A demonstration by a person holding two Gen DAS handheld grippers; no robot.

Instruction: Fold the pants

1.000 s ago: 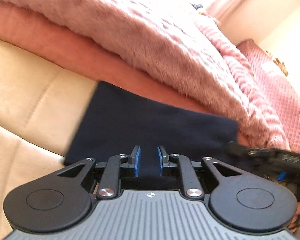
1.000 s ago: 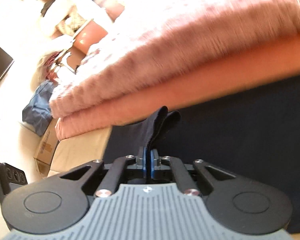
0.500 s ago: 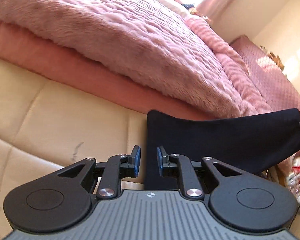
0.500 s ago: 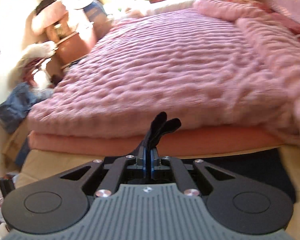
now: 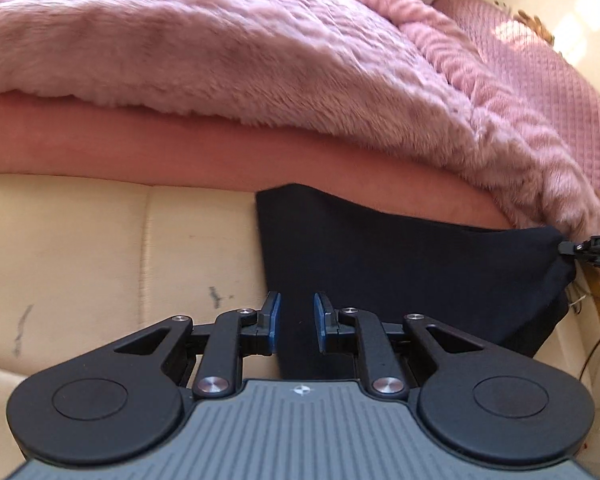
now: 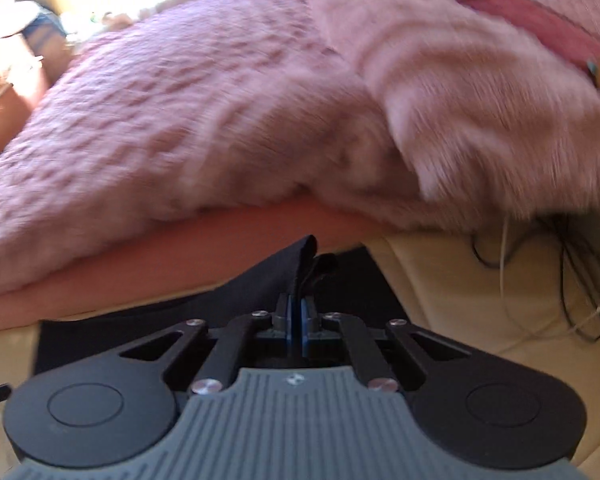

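The dark navy pants (image 5: 380, 264) lie on the cream cushioned bench (image 5: 100, 248) at the foot of the bed. My left gripper (image 5: 296, 322) is open, its blue pads over the pants' left edge, not closed on the cloth. My right gripper (image 6: 299, 312) is shut on a corner of the pants (image 6: 304, 258), which sticks up between the fingers. In the left wrist view the right gripper (image 5: 592, 246) holds the pants' right corner lifted and stretched out to the right.
A fluffy pink blanket (image 5: 260, 60) hangs over the salmon mattress edge (image 5: 140, 148) just behind the pants. Black and white cables (image 6: 564, 276) lie on the bench to the right. Cluttered furniture (image 6: 16, 52) stands at the far left.
The right gripper has moved right and down, pulling the held corner and spreading the pants along the bench. The left gripper has stayed open near the pants' left edge.
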